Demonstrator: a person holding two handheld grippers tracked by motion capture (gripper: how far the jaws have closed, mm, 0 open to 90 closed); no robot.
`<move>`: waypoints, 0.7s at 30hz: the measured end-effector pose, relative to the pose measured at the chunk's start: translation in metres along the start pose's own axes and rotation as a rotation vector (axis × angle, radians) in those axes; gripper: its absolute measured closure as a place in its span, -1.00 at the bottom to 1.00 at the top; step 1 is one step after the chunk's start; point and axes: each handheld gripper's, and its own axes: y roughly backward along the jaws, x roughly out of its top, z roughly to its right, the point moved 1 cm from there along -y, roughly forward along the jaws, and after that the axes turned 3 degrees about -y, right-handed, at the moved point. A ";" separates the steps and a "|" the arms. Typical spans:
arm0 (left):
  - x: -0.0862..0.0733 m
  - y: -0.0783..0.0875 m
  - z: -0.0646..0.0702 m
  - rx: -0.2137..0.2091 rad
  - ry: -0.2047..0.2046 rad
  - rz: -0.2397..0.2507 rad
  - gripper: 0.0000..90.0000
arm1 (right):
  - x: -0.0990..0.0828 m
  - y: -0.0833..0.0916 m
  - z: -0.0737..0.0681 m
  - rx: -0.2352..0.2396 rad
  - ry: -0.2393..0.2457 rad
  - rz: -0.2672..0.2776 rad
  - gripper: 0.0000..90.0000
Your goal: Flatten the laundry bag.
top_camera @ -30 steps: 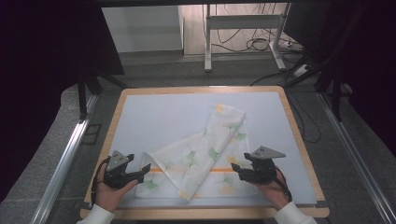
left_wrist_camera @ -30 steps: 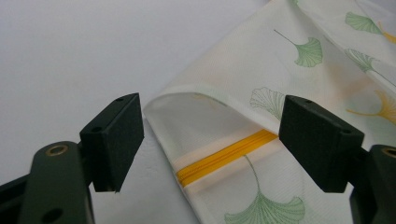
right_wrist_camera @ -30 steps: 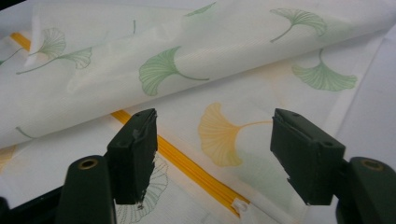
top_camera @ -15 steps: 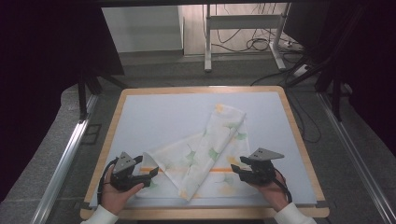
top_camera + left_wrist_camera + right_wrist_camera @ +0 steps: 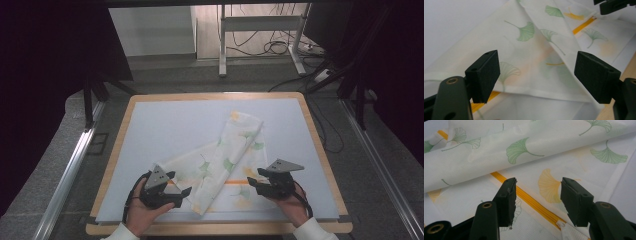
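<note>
Cloth (image 5: 220, 160), white with a ginkgo-leaf print and an orange stripe, is seen lying partly folded on the counter (image 5: 165, 120), between the two grippers; one flap is laid diagonally over the lower layer. Left gripper (image 5: 536, 75): jaws apart, nothing held; a hemmed edge of the cloth lies just ahead of and between them. Right gripper (image 5: 537, 200): jaws apart, empty, with the orange stripe (image 5: 529, 197) passing under the gap and the folded flap just beyond. Step judged to be a two-point pickup for unfolding or refolding; each pair of jaws should be lowered onto a single layer at the hem, closed fully before lifting; both sides raised evenly, so the thin fabric is not dragged or bunched.
</note>
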 end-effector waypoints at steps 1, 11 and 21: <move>0.000 -0.001 0.002 -0.007 0.001 -0.001 -0.56 | 0.000 0.000 0.000 0.001 -0.002 0.002 0.02; 0.000 -0.018 0.024 -0.068 -0.031 -0.052 -0.57 | -0.002 0.003 -0.002 0.004 0.002 0.005 -0.03; -0.004 -0.030 0.030 -0.079 -0.044 -0.101 -0.52 | -0.002 0.001 -0.002 -0.021 -0.006 0.001 -0.22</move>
